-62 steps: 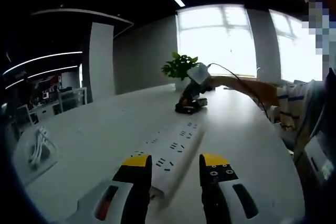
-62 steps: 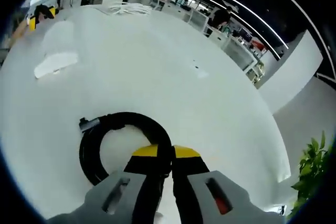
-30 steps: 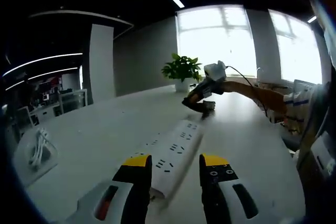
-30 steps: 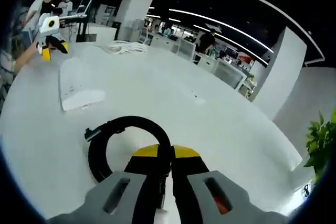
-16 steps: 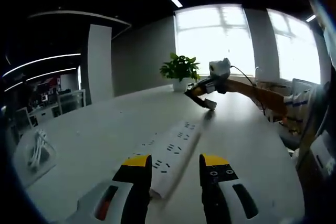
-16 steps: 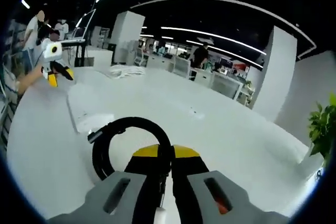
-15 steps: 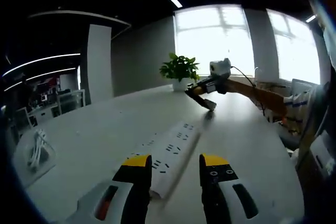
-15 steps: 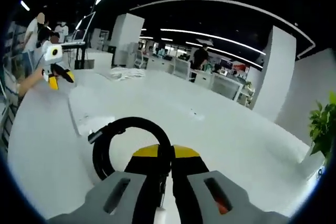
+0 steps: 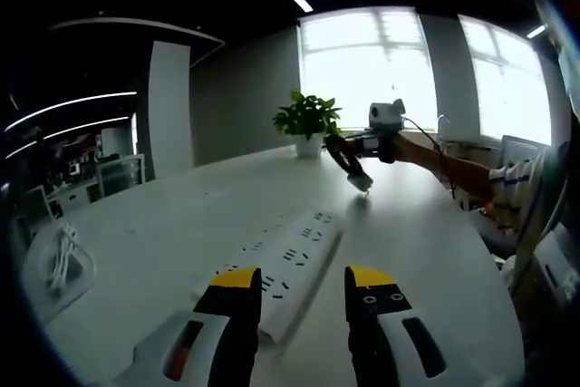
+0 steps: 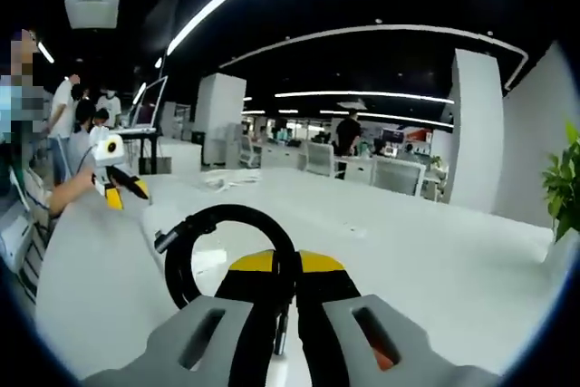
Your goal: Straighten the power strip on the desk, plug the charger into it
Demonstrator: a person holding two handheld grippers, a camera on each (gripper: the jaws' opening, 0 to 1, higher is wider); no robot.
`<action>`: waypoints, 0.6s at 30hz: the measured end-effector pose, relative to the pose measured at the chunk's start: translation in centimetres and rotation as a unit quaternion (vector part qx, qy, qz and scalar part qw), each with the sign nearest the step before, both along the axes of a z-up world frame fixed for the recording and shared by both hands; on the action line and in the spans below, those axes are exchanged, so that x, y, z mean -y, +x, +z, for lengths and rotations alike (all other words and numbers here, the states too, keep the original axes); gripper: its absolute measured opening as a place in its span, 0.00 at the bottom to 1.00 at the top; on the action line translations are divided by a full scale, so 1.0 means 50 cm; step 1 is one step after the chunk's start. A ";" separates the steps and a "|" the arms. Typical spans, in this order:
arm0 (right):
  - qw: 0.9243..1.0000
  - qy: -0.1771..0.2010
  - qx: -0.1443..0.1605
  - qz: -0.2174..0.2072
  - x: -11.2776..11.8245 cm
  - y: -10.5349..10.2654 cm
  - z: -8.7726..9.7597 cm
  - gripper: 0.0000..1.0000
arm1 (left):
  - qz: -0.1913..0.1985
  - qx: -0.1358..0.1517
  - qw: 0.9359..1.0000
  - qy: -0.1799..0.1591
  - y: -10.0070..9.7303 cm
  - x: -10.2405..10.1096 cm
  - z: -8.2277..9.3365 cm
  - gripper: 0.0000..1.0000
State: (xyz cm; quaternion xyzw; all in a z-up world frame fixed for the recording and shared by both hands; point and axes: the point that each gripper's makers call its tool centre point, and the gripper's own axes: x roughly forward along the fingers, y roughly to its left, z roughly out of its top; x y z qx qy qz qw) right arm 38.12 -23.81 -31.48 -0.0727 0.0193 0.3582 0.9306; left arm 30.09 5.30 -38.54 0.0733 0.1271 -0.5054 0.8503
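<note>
— What sits in the tray, and where is it against the long white plastic power strip [image 9: 292, 265]?

— Off to the left of the strip, near the edge of the pale round desk [image 9: 426, 251], stands a shallow white tray [image 9: 45, 271] with a bundle of white cable [image 9: 62, 256] in it; I cannot make out more, it is small and dim there. The strip lies flat on the desk, its near end between the yellow-tipped jaws of the left gripper [image 9: 304, 280], which are spread apart and, as far as I can tell, not pressing its sides.

— And the charger?

— The right gripper [image 10: 278, 265] has its jaws pressed together on a black coiled cable loop [image 10: 227, 246], which rises in front of them with a small dark plug end at its left. In the left gripper view that same gripper [image 9: 349, 153] hangs in the air beyond the far end of the strip, with a small white charger block [image 9: 362, 182] under the loop, clear of the desk top.

— Room to move?

— Bare desk lies right of the strip up to the curved edge, where a person's striped sleeve [image 9: 509, 189] comes in. A green potted plant [image 9: 308, 120] stands well behind the strip's far end, by the bright windows.
</note>
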 end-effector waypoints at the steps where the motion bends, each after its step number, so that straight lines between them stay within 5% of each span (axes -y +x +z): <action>1: 1.000 0.011 0.000 0.002 -0.003 -0.001 0.004 0.06 | 0.000 0.000 1.000 0.000 0.000 0.000 0.000 0.38; 18: 0.997 0.055 0.023 0.050 -0.089 -0.043 0.037 0.05 | -0.001 0.000 1.000 0.002 -0.002 0.001 0.000 0.38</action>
